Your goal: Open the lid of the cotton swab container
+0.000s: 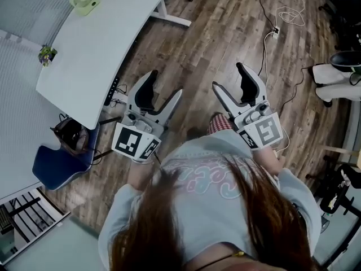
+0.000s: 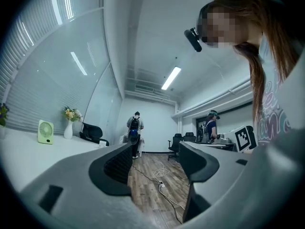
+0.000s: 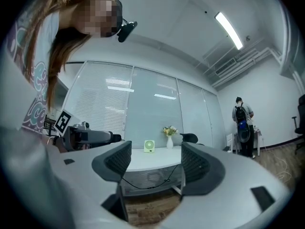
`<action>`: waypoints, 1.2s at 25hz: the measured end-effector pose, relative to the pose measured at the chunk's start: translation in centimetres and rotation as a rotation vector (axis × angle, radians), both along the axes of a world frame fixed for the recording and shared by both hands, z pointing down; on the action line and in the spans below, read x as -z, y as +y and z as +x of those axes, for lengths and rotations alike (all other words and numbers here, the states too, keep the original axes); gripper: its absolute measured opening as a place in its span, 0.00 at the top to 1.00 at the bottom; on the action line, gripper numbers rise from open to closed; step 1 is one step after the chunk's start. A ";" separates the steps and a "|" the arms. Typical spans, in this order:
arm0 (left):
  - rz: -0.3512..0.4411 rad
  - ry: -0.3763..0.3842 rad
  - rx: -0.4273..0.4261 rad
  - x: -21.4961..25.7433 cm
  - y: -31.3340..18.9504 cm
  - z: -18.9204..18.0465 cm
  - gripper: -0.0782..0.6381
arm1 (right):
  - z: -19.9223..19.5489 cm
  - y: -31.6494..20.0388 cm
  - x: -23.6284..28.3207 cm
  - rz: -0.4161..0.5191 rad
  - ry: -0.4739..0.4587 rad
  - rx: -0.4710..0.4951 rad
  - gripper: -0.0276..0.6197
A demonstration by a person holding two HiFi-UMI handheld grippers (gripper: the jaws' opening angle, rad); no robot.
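Left gripper (image 1: pixel 165 86) and right gripper (image 1: pixel 227 77) (over the wooden floor (image 1: pixel 225 33), beside the desk (image 1: pixel 113 33)) have fingers released.

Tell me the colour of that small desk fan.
The fan is pale green; clearest in the right gripper view.

R view | my right gripper (image 3: pixel 153 157): jaws wide apart, nothing btwn | ahead: white table (image 3: pixel 138 164) w/ green fan (image 3: pixel 149 146) + flower vase (image 3: pixel 169 140) | left: my left gripper (image 3: pixel 90 137) | far right: person w/ backpack (image 3: pixel 241 125), standing
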State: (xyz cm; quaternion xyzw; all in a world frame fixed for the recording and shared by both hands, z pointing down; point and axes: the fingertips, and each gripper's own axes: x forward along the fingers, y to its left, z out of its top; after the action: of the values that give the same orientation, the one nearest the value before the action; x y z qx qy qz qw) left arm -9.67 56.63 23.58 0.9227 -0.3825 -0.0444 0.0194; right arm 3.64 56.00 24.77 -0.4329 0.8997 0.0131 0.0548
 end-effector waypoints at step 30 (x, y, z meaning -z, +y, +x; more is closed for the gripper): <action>0.015 0.056 0.109 1.5 -17.9 0.1 0.51 | 1.8 -19.8 0.9 0.010 -0.027 0.069 0.48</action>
State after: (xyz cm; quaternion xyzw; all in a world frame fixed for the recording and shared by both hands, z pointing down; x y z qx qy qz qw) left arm -9.60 38.74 22.04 0.8989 -0.4313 -0.0741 0.0205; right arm 5.42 36.19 23.84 -0.4012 0.9133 0.0098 0.0696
